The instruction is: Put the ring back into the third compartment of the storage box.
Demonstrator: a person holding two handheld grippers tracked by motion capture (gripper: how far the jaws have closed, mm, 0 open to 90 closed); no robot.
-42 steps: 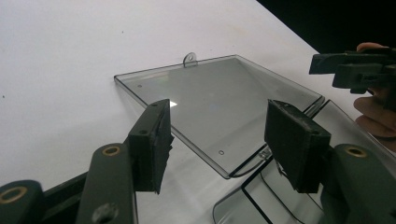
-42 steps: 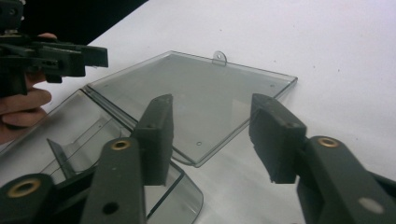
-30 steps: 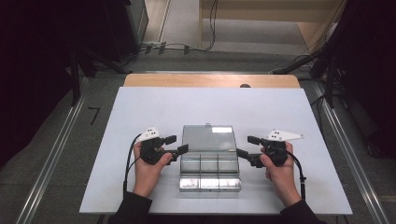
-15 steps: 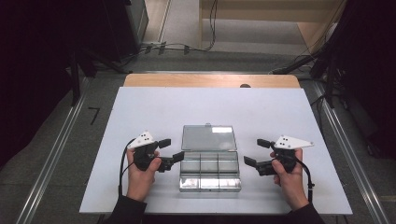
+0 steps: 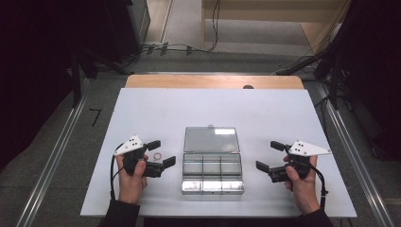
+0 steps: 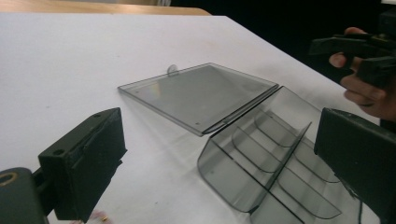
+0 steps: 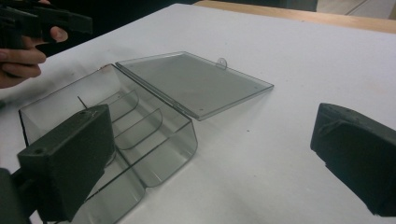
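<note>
A clear box [image 5: 212, 172] lies open on the white bench [image 5: 265, 113], near its front edge and about midway across. Its lid [image 5: 211, 139] is folded back flat on the bench behind the tray, joined to it along the hinge, with a small tab at the far edge. The tray is split by thin walls into 2 rows of 3 compartments; they look bare as far as the clear plastic lets one tell.

The left gripper [image 5: 161, 153] is held in the left hand [image 5: 131, 177] to the left of the box, jaws pointing toward it, near but not touching. Its jaws stand wide apart and have just been opening, with nothing between them. In the left gripper view the 2 black jaws frame the box from its side, the tray's curved end wall closest and the lid beyond it.

A small pink ring [image 5: 158, 156] lies on the bench just beside the left gripper, between its jaws as seen from above; whether they touch it cannot be told.

The right gripper [image 5: 271, 156] is held in the right hand [image 5: 300, 182] to the right of the box, jaws pointing toward it and apart from it. Its jaws too are spread wide, have just been opening, and grasp nothing. In the right gripper view the tray's corner lies close to the left-side jaw, and the other hand shows at the top left.
</note>
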